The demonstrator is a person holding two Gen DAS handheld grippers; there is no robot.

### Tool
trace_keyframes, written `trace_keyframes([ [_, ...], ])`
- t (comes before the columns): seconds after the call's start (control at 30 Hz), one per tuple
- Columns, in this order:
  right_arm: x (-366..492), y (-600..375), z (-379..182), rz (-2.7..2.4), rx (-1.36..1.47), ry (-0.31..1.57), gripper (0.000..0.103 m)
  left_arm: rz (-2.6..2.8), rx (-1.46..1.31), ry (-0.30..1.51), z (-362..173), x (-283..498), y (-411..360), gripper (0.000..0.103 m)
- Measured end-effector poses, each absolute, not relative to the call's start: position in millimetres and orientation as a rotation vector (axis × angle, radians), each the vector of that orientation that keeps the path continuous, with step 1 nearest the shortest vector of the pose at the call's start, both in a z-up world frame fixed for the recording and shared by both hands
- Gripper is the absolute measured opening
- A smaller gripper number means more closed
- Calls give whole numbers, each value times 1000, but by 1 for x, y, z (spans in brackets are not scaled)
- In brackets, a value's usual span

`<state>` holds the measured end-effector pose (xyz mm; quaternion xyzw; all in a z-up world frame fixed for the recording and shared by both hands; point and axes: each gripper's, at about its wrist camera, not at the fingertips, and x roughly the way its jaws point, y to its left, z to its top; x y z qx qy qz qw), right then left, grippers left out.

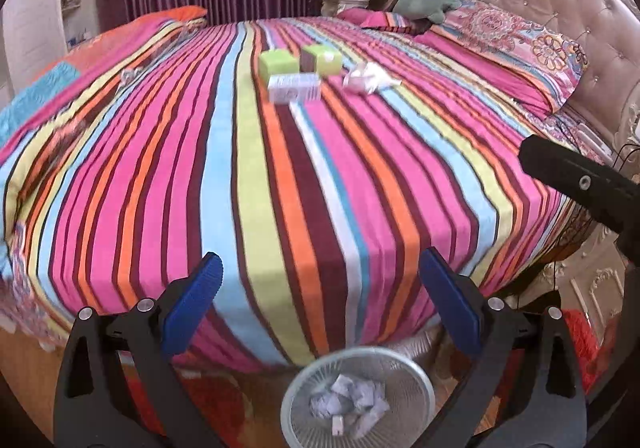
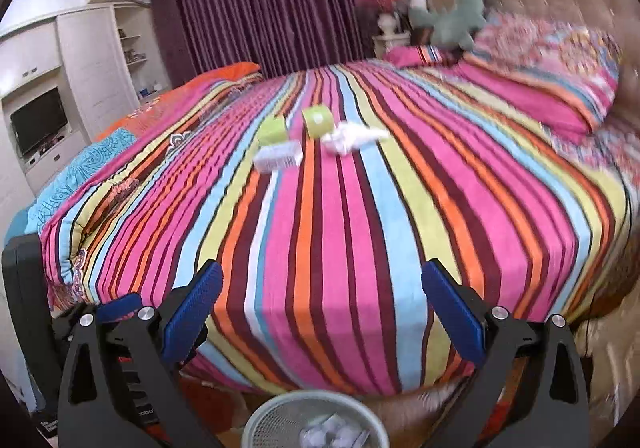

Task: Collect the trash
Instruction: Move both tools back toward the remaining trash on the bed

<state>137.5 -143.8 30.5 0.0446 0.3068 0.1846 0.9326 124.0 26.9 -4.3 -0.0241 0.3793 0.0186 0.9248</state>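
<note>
Striped in pink, orange, blue and lime, the cotton bedspread carries the remaining litter, well apart from both empty claws.

Left gripper and right gripper hang with jaws spread wide, holding nothing, above the round grey mesh wastebasket at six o'clock, which already holds crumpled paper. At twelve o'clock lie two lime-green cardboard cubes, a flat white carton and a crumpled white tissue wad just beside them. All look light; the tissue should be soft and crushable, pinched anywhere, while the boxes likely need gripping across opposite flat faces.
</note>
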Motion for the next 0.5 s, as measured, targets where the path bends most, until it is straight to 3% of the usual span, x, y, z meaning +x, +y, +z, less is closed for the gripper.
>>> trace_keyframes([
  [0.5,229,-147,59,315,86,577,95,59,-183,744,17,239,68,96],
])
